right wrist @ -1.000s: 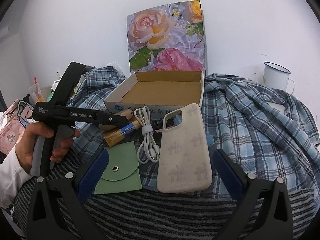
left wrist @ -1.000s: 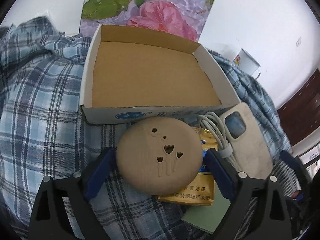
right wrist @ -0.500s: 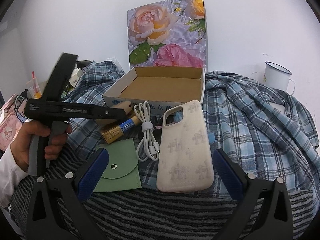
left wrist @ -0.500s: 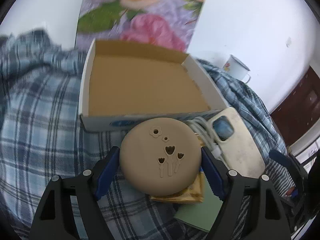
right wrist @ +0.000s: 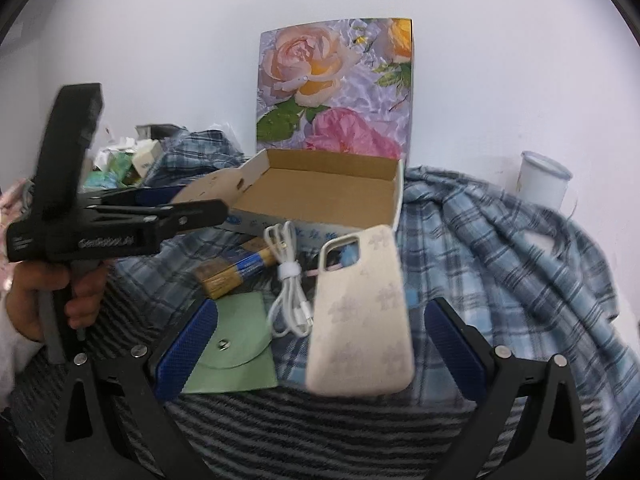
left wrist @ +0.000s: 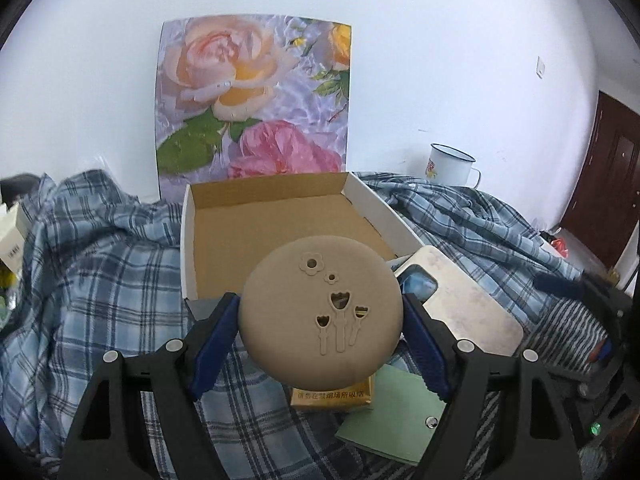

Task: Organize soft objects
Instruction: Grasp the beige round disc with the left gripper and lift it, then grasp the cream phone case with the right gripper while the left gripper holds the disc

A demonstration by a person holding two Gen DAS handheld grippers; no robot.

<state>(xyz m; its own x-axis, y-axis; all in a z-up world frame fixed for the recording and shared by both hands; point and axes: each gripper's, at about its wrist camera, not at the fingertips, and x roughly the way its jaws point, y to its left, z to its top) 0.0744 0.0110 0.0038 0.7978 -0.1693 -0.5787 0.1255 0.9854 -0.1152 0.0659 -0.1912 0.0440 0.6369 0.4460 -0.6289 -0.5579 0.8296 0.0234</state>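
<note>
The left gripper point(left wrist: 320, 316) has closed on the tan round pad point(left wrist: 320, 316) and raised it off the plaid cloth point(left wrist: 100, 300); the pad now hangs at the near edge of the open cardboard box point(left wrist: 192, 240), judged ready for placing inside. The right gripper point(right wrist: 320, 344) stands wide apart, empty, over the cream phone case point(right wrist: 360, 316). The left tool's body carries white lettering, too blurred to read. The yellow packet point(left wrist: 332, 396) under the pad bears Chinese print, partly hidden.
</note>
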